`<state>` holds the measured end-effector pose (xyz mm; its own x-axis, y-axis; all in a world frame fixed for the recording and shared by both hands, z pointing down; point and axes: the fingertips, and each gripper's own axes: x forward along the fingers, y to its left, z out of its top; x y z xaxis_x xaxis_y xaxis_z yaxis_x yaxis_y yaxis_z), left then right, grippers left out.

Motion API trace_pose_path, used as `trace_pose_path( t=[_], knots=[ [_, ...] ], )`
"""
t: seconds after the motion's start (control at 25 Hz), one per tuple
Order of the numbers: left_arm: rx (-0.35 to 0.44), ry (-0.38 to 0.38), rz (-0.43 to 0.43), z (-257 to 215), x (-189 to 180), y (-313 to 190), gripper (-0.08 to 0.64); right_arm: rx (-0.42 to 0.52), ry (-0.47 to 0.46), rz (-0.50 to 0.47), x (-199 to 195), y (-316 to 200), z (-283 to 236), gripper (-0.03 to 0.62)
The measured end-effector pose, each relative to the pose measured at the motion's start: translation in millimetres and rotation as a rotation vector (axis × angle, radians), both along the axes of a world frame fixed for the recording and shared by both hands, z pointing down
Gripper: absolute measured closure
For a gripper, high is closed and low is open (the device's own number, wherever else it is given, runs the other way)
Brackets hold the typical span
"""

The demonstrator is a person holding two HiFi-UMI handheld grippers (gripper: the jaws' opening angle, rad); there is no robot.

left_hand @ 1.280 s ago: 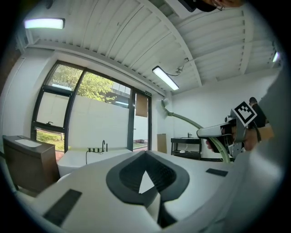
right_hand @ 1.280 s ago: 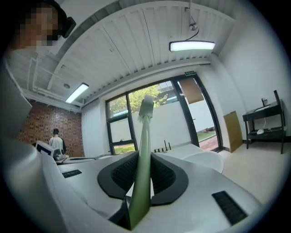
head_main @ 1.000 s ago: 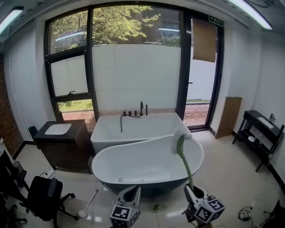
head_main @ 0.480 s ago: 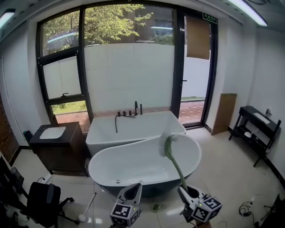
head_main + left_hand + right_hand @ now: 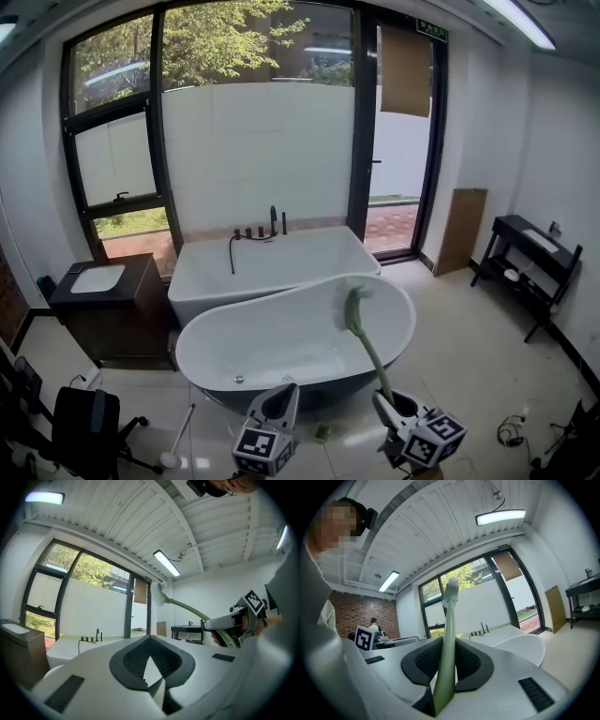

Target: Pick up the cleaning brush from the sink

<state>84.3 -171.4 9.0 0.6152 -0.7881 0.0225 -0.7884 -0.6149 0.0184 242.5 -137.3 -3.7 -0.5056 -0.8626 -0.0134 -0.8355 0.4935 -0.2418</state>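
**Green brush held up, clear of the tub**

Green and slim, the brush (image 5: 362, 342) stood upright in the right claw (image 5: 392, 405), which pinched the low end of its handle. Its white bristle head showed against the rim of the oval tub (image 5: 272, 337). It looked light, its long curved handle likely smooth and a little springy, so a hold nearer the head would wobble less. The left claw (image 5: 278, 398) was pressed together, empty.

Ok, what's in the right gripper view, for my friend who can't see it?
The right gripper is clamped on the green handle of a cleaning brush, whose white head points up. Behind stand a white bathtub and tall windows.
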Motion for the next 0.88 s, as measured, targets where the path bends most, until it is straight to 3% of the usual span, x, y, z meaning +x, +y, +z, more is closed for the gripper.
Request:
trace_pose_path(
  t=[0.88],
  knots=[
    [0.003, 0.01, 0.014, 3.9, -1.2, 8.3, 0.558, -0.043, 0.023, -0.008, -3.6, 17.7, 15.2, 0.545]
  ],
)
